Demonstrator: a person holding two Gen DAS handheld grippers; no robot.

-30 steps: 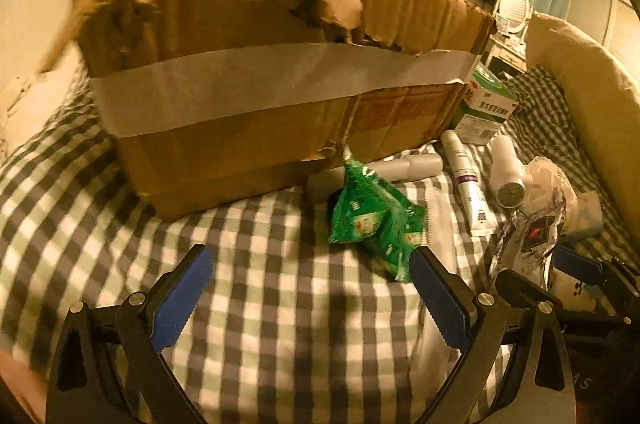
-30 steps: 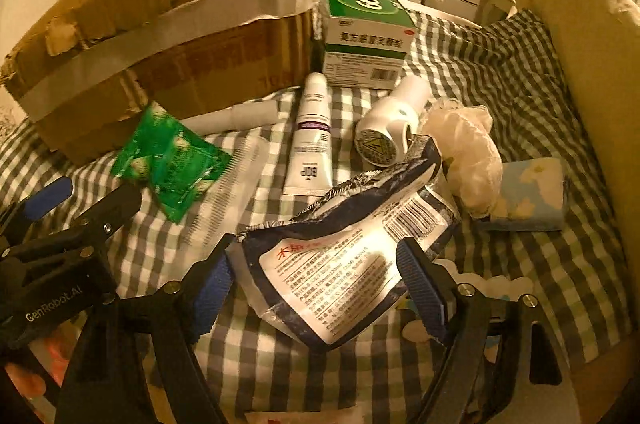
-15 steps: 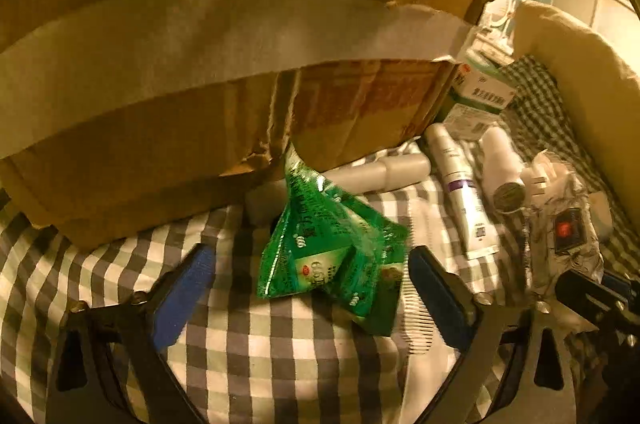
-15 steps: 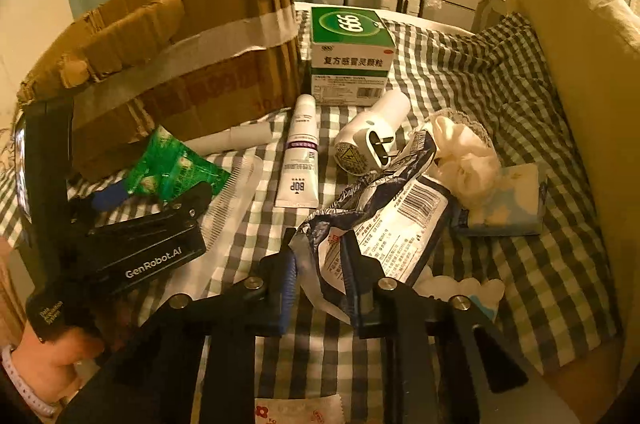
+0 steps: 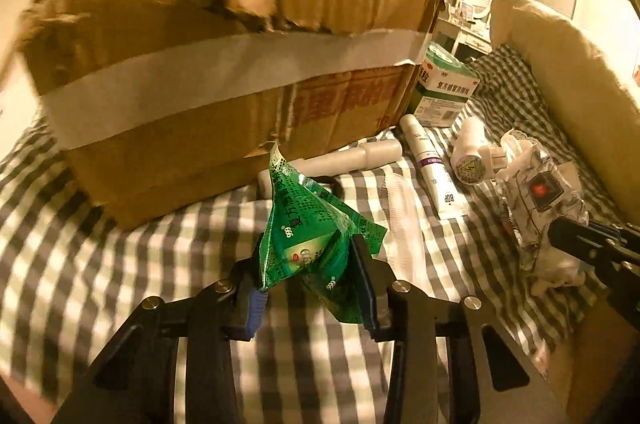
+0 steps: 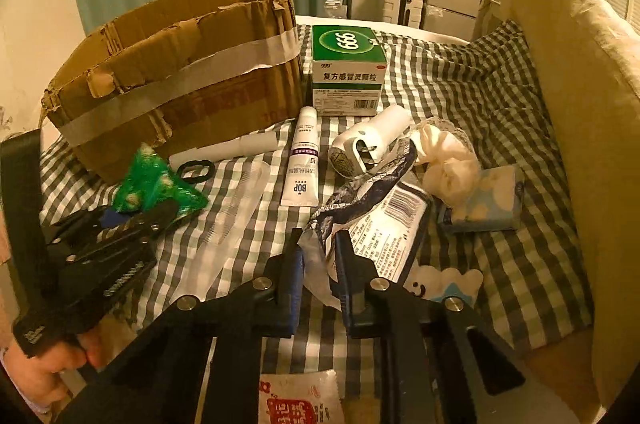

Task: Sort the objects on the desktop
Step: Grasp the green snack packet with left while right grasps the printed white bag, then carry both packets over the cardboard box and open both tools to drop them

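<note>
Near the front of the cardboard box [image 5: 224, 96], my left tool [image 5: 310, 288] is closing on the green packet [image 5: 312, 232]; my right tool [image 6: 320, 268] is pinching the white pouch [image 6: 380, 224]. Both wrappers are slick and crumpled, so either risks slipping free.

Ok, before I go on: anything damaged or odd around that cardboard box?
Yes. The cardboard box has a ragged, torn top rim, and its pale tape is peeling. The green sachet in the left gripper and the foil pouch in the right gripper are crumpled.
</note>
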